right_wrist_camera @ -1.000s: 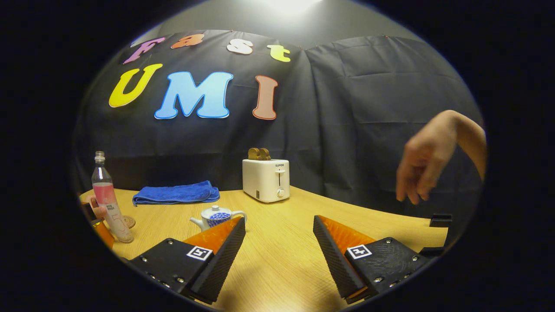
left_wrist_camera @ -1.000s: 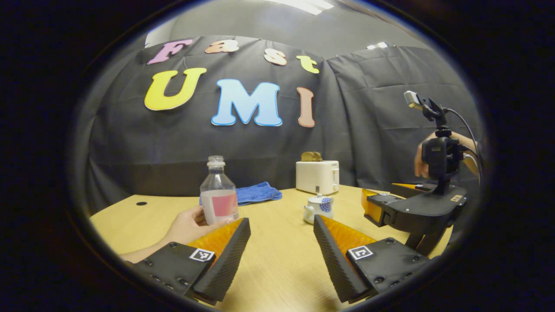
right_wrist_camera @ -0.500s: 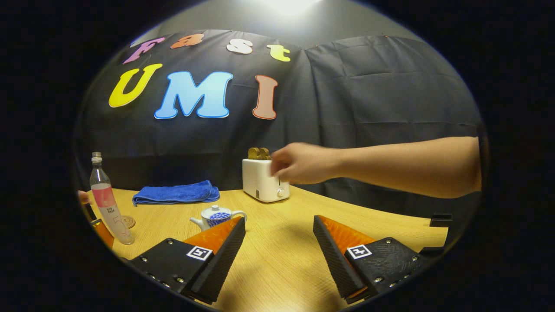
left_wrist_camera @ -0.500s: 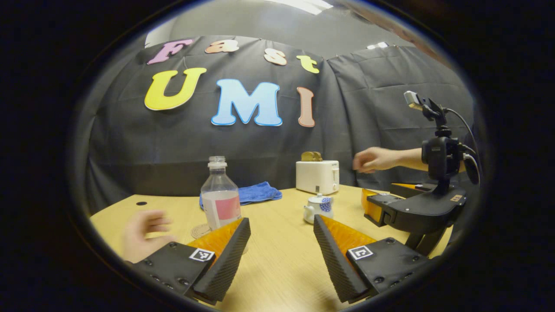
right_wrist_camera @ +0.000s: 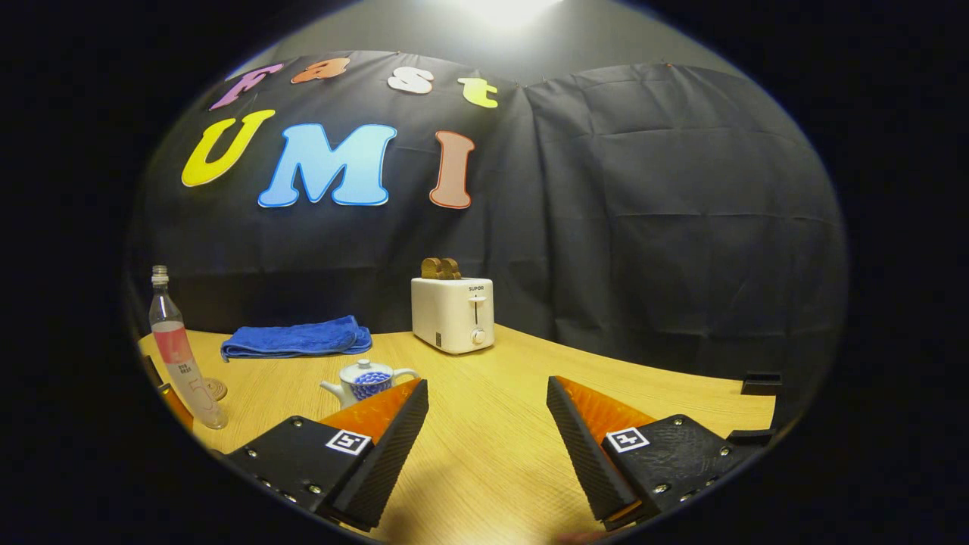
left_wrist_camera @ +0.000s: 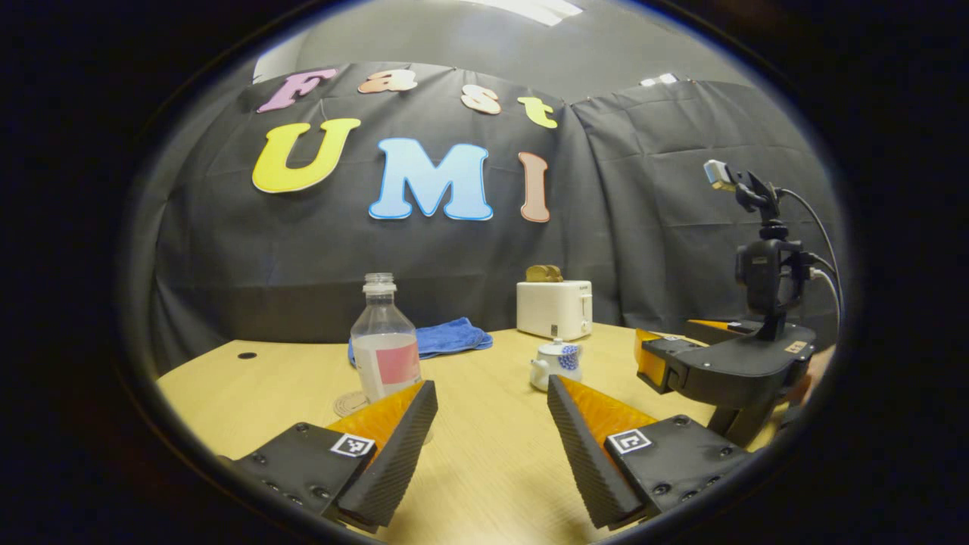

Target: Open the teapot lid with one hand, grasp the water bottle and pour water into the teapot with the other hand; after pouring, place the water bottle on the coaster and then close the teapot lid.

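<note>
1. On the wooden table (left_wrist_camera: pixel 484 462), nothing's been started yet as far as I can tell: the teapot (left_wrist_camera: pixel 556 364) sits with its lid on, and the water bottle (left_wrist_camera: pixel 383 342) stands upright next to the round coaster (left_wrist_camera: pixel 350 403), not on it.
2. Left gripper (left_wrist_camera: pixel 492 435): jaws spread wide, nothing between them. The bottle is ahead and a bit left, just past its left finger, long axis straight up. The teapot is ahead and slightly right, farther off.
3. Right gripper (right_wrist_camera: pixel 488 435): also wide open and empty. In the right gripper view the teapot (right_wrist_camera: pixel 366 381) is ahead-left, near its left finger, while the bottle (right_wrist_camera: pixel 179 353) is way off at the left edge.
4. So my read: the left one is nearer the bottle and the right one is nearer the teapot. Probably the lid goes to the right and the pour to the left.
5. In the left gripper view the right gripper (left_wrist_camera: pixel 649 358) sits off to the right, beside the teapot.
6. Toaster (right_wrist_camera: pixel 453 313) and blue towel (right_wrist_camera: pixel 294 338) are at the back, well clear.
</note>
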`<state>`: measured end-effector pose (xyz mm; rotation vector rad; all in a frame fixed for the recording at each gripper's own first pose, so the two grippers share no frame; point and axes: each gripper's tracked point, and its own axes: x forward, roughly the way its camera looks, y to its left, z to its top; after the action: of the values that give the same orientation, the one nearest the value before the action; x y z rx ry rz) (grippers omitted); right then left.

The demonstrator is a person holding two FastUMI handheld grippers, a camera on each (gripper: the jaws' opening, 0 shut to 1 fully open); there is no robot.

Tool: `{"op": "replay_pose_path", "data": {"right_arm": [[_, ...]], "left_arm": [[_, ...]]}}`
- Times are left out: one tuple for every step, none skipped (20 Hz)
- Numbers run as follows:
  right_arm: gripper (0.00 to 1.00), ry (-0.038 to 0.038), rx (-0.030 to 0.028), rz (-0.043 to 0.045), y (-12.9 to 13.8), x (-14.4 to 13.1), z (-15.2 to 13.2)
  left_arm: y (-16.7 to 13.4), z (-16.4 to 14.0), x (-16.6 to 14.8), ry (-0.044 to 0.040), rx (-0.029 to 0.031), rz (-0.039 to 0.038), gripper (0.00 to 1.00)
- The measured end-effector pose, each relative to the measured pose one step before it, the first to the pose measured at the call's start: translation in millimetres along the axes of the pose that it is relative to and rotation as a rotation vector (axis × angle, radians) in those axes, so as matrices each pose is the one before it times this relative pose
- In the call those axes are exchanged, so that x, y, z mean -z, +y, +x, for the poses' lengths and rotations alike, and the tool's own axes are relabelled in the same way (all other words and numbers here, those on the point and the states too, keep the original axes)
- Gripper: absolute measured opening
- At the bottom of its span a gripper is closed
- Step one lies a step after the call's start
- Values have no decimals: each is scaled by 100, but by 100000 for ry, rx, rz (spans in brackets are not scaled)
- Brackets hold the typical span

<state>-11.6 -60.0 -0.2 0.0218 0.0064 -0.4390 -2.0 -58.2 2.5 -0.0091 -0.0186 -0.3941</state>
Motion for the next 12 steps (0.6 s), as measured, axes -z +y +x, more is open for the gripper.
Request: {"op": "replay_pose_path", "data": {"right_arm": [[97, 20, -46, 13, 22, -21, 29], [97, -129, -306, -164, -7, 1, -60], [97, 25, 81, 84, -127, -74, 91], [97, 526, 1428, 172, -35, 221, -45], [97, -375, -1636, -46, 226, -45, -206], [97, -555, -6120, -375, 935, -320, 75], [97, -107, -6257, -135, 1021, 58, 144], [97, 208, -4331, -95, 660, 92, 63], [97, -539, -3624, -154, 449, -154, 240], [97, 1435, -4698, 835, 890, 153, 243], [97, 1651, -5240, 372, 1257, 209, 209], [97, -249, -3319, -2608, 659, -296, 315]], "left_arm": [[-198, 192, -41, 437, 975, 469, 100], [-695, 243, 307, 681, 2783, 212, 100], [-244, 17, -193, -955, 763, -1540, 100], [611, -257, -423, -659, -2641, 1104, 100], [274, 201, 79, 162, -457, -373, 100], [276, 156, 110, 57, -2989, 435, 100], [806, -188, -99, -114, -4489, -65, 100], [855, -73, 66, -14, -4787, -25, 100], [958, 52, -9, 291, -4992, 113, 100], [779, -51, 119, -30, -4984, 68, 100], [687, 36, -277, -446, -3324, 92, 100], [91, 333, -45, -140, -1313, -652, 100]]}}
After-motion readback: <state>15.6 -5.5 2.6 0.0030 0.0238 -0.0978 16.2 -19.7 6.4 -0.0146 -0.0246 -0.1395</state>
